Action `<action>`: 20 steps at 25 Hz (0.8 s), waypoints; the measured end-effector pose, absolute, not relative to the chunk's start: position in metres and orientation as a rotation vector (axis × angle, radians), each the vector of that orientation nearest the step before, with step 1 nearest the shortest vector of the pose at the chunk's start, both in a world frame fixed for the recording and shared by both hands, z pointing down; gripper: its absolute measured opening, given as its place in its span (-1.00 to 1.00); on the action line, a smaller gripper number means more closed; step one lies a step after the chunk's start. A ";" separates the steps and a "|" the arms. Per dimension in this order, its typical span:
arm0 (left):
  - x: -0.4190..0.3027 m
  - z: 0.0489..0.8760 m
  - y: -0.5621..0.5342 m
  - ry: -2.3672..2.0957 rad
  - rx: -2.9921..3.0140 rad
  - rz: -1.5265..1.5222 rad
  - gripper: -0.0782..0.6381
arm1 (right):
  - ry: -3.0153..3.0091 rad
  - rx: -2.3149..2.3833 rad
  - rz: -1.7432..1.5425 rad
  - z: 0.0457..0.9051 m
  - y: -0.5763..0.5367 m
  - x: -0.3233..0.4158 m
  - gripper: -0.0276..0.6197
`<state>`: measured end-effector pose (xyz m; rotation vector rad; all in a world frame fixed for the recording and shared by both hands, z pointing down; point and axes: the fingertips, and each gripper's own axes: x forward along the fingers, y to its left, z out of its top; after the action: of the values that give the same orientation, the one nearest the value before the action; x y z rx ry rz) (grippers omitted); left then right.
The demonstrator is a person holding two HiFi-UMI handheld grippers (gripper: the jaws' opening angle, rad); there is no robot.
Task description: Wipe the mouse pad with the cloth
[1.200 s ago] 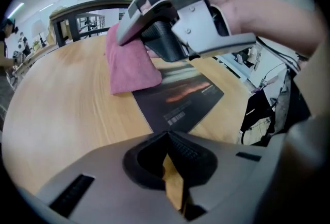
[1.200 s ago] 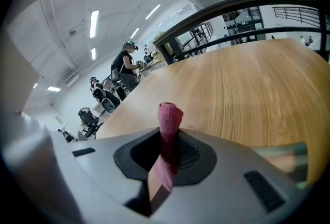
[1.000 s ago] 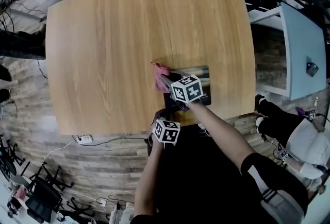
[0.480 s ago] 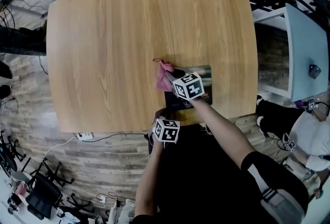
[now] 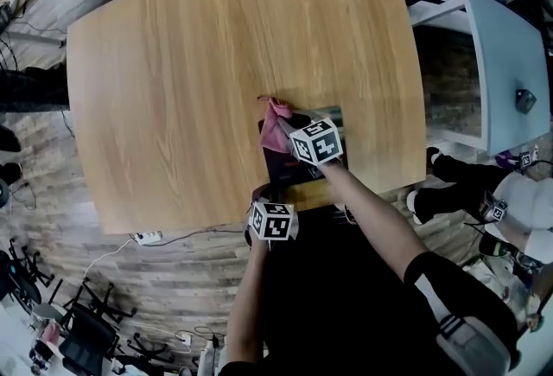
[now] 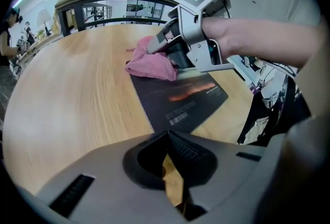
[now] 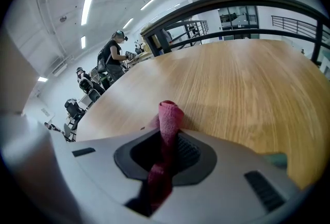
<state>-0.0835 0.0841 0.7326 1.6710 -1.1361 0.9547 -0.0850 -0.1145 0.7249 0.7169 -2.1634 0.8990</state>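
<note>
Right forearm reaches out over desk (image 5: 190, 89). Right claw (image 7: 165, 135) clamped on one pink cloth (image 5: 275, 125), pressed at far-left corner of one dark mouse pad (image 5: 289, 167). Left claw (image 6: 170, 166) closed, empty, by near edge.

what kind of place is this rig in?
Probably an open-plan lab or workshop, not a home: strip lights on a high ceiling, another person working beyond the wooden table, rolling chairs on the floor.

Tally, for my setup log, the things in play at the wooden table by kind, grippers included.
pink cloth: 1
dark mouse pad: 1
grippers: 2 (left gripper, right gripper)
Total: 4
</note>
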 end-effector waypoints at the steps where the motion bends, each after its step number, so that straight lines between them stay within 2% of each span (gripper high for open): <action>1: -0.084 0.733 0.084 -1.134 1.672 0.958 -0.71 | -2.161 0.727 0.903 0.725 -0.116 -0.080 -0.72; 20: -0.087 0.730 0.083 -1.135 1.652 1.015 -0.71 | -2.084 0.944 0.967 0.725 -0.140 0.035 -0.71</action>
<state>-0.0866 0.0828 0.7300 1.6517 -1.1354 1.0147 0.0354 -0.1398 0.7247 0.9444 -2.0844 0.9667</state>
